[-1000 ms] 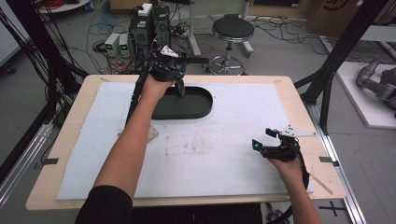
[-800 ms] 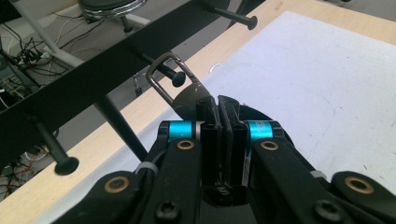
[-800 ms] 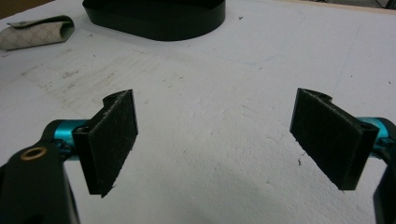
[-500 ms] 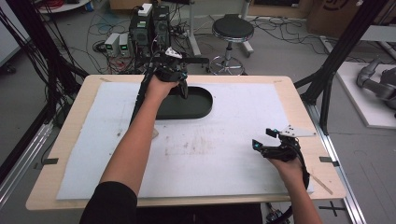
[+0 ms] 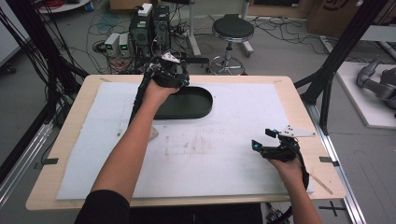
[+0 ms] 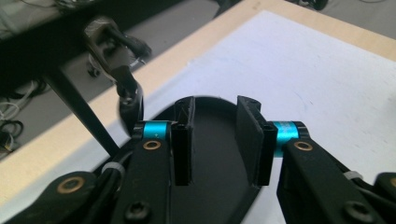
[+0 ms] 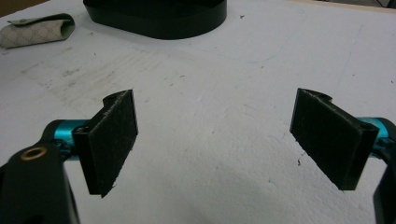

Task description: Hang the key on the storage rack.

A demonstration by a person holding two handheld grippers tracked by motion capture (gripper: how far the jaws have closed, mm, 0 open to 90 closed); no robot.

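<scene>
The black oval tray [image 5: 187, 103] lies on the white mat [image 5: 233, 140] toward the far edge of the surface [image 5: 60, 154], and everything else is placed from it. The left tongs [image 5: 180, 77] hover over the tray's far left rim; in the left gripper view their jaws stand a little apart, with nothing between them and the tray's dark floor [image 6: 215, 154] visible through the gap. It cannot be told whether a pad touches the rim. Near the tray's left end, toward the person, a small patterned pouch [image 7: 37, 30] lies on the mat. Well apart from the tray, toward the near right corner, the right tongs [image 5: 266, 142] rest low with jaws spread wide over bare mat [image 7: 210, 116].

The step in hand appears to be taking hold of the tray by its rim. To do it well, the left tongs should probably straddle the wall squarely, one pad inside and one outside, seat deep before pressing together, and lift level so the shallow tray does not tip.
</scene>
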